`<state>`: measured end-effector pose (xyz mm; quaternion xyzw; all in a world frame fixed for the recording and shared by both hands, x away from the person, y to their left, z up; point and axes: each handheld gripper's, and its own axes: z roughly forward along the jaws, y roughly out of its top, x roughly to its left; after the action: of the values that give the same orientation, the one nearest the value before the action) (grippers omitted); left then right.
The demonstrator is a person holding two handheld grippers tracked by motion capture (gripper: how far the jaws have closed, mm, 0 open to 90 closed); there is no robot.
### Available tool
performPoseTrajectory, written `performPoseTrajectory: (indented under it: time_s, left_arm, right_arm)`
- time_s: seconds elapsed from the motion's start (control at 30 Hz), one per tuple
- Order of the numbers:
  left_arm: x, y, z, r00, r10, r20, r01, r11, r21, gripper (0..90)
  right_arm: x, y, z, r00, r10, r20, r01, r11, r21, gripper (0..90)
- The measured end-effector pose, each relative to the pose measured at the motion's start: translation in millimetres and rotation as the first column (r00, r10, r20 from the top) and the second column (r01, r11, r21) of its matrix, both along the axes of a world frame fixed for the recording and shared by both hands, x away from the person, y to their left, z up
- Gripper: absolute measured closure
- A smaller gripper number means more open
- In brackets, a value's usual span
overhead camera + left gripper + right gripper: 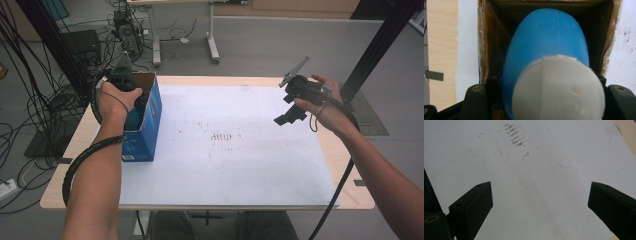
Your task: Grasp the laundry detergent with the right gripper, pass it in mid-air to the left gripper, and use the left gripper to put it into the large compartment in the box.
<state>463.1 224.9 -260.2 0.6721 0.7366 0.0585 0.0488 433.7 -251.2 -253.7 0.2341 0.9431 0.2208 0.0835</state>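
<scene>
I read the job as placing the blue bottle in the cardboard box at the table's left edge. Status: the left gripper is clamped on the bottle just below its white cap, with a jaw at each side. The bottle body points down into the open box, its lower end already between the brown inner walls; whether it touches the bottom I cannot tell. Remaining steps, by my judgement: lower fully, release, withdraw. In the high view my left hand sits over the box opening (the blue outer wall faces me). The right gripper hangs idle above the white mat, jaws wide apart, nothing between them.
</scene>
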Motion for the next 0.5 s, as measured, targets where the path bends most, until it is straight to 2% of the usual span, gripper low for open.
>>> performPoseTrajectory:
  time_s: [0.1,0.27,0.33,0.5]
  left_arm:
    - [-1.7,0.4,-3.4,0.9999,-0.013,0.006,0.013,0.9999,0.007,36.7]
    - [-5.0,2.4,-12.2,0.9999,-0.010,-0.008,0.010,0.9999,0.002,36.7]
    - [-6.7,2.4,-12.9,0.9999,-0.012,0.005,0.012,0.9999,0.003,36.6]
    - [-9.7,2.3,-13.9,0.9999,-0.014,-0.005,0.014,0.9999,0.002,36.6]
  right_arm:
    - [-0.3,-0.1,-0.9,1.0000,-0.004,-0.002,0.004,1.000,0.001,5.9]
    - [-0.2,0.4,-2.6,1.0000,-0.002,-0.003,0.002,1.000,0.003,6.0]
    - [-0.3,0.5,-3.1,1.0000,-0.001,-0.002,0.001,1.000,0.001,5.9]
    - [-1.0,3.3,-3.2,1.0000,0.002,0.001,-0.002,1.000,-0.010,6.0]
